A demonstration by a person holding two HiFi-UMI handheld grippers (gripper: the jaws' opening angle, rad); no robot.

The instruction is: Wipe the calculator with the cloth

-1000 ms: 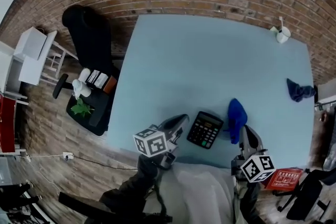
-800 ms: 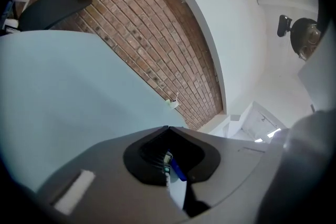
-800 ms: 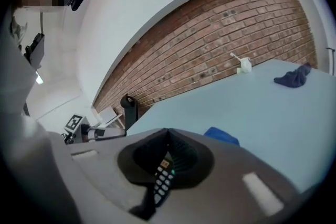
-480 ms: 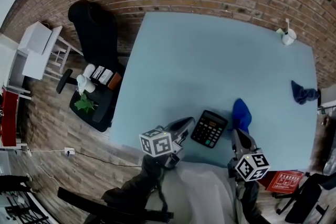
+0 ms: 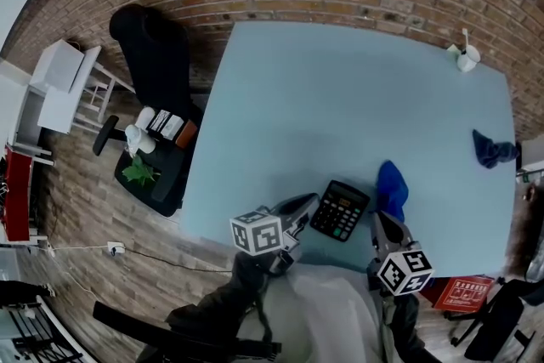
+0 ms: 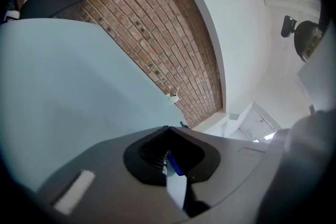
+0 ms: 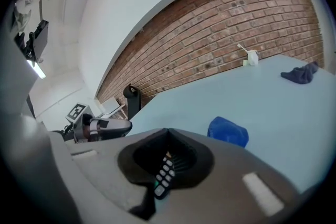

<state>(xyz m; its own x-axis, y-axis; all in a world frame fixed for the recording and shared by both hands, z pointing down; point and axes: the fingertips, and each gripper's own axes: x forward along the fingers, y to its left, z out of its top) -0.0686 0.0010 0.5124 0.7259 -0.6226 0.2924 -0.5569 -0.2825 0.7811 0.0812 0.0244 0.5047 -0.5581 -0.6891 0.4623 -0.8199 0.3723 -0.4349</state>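
black calculator (image 5: 340,210) near the front edge of the light blue table (image 5: 340,89), blue cloth (image 5: 392,188) bunched just beside it, left gripper (image 5: 306,202) and right gripper (image 5: 380,222) either side, both closed up empty

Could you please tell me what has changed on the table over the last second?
The right gripper has edged left in the head view, from beside the blue cloth toward the gap between it and the calculator. Nothing was taken hold of or let go: both grippers' jaws are shut and empty. The left gripper, the calculator and the blue cloth stayed where they were.
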